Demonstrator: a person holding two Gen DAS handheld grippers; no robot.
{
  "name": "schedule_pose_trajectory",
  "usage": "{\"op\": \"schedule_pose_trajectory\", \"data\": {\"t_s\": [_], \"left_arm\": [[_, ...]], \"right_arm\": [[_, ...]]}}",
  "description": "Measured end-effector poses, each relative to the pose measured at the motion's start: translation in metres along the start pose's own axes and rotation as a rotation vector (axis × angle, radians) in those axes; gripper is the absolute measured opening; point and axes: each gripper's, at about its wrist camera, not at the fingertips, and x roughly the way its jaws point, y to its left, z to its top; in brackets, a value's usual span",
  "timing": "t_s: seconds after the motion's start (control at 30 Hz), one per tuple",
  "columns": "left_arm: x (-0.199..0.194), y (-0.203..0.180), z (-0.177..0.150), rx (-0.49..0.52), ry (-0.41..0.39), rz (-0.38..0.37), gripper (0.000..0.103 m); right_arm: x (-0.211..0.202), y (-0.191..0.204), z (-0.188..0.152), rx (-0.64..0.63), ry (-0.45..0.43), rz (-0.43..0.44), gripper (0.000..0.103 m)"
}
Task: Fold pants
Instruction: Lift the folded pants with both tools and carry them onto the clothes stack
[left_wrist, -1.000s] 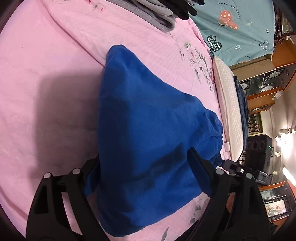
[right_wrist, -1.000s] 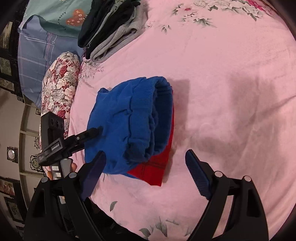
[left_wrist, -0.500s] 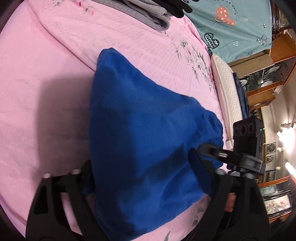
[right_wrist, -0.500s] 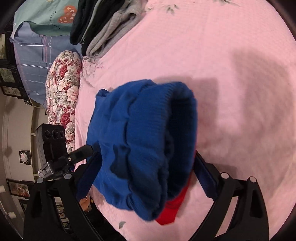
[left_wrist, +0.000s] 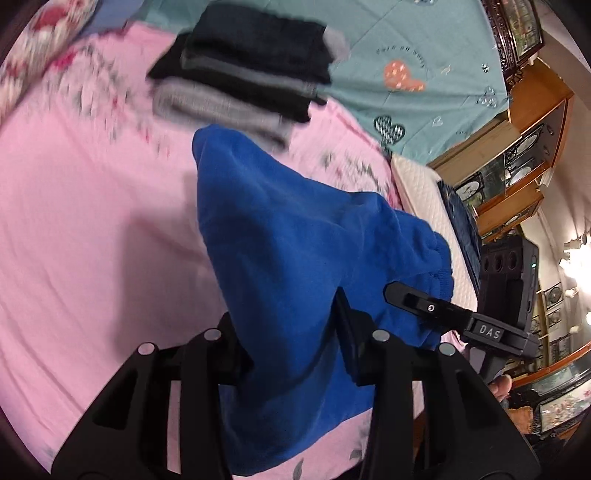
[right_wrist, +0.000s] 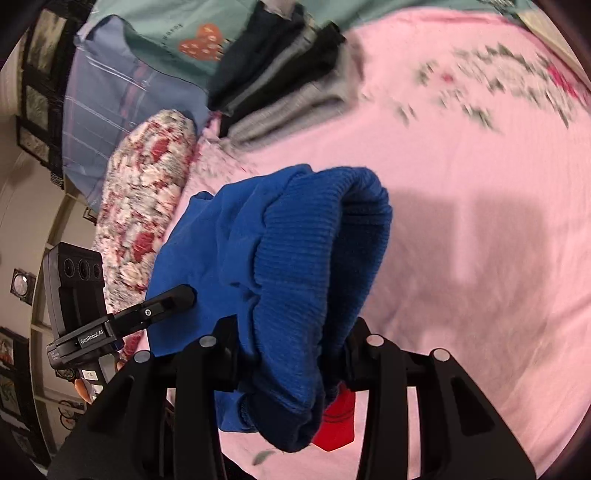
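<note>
Both grippers had closed since a second earlier: the left gripper (left_wrist: 291, 332), spread wide around the blue pants (left_wrist: 295, 236) then, now pinched a thick bunch of the cloth at lower centre of its frame, and the right gripper (right_wrist: 291, 343), which had hung open short of the bundle, was clamped on the ribbed waistband end (right_wrist: 314, 258). The pants had come off the pink bedspread (left_wrist: 92, 221); they filled the middle of both views as a folded bundle, lifted, with the stack of folded dark and grey garments (left_wrist: 247, 70) now in full view at upper centre where only its edge had shown. That read as the folding being finished and the bundle being carried toward the stack, though this was a judgement. Motion blur smeared the floral print and the stack in both views, so the count of garments there could not be made out. A red item (right_wrist: 336, 424) showed only as a corner under the bundle at lower centre of the right view, and whether it was being lifted too could not be told. The pads of both grippers were buried in cloth.
</note>
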Motion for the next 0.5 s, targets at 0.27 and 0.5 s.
{"op": "schedule_pose_trajectory", "data": {"t_s": [0.27, 0.5], "left_arm": [[-0.016, -0.030, 0.236, 0.063, -0.092, 0.161, 0.040], [0.064, 0.030, 0.357, -0.017, -0.037, 0.190, 0.044]], "right_arm": [[-0.001, 0.079, 0.225, -0.143, -0.073, -0.045, 0.040], [0.075, 0.063, 0.361, -0.154, -0.050, -0.133, 0.041]]}}
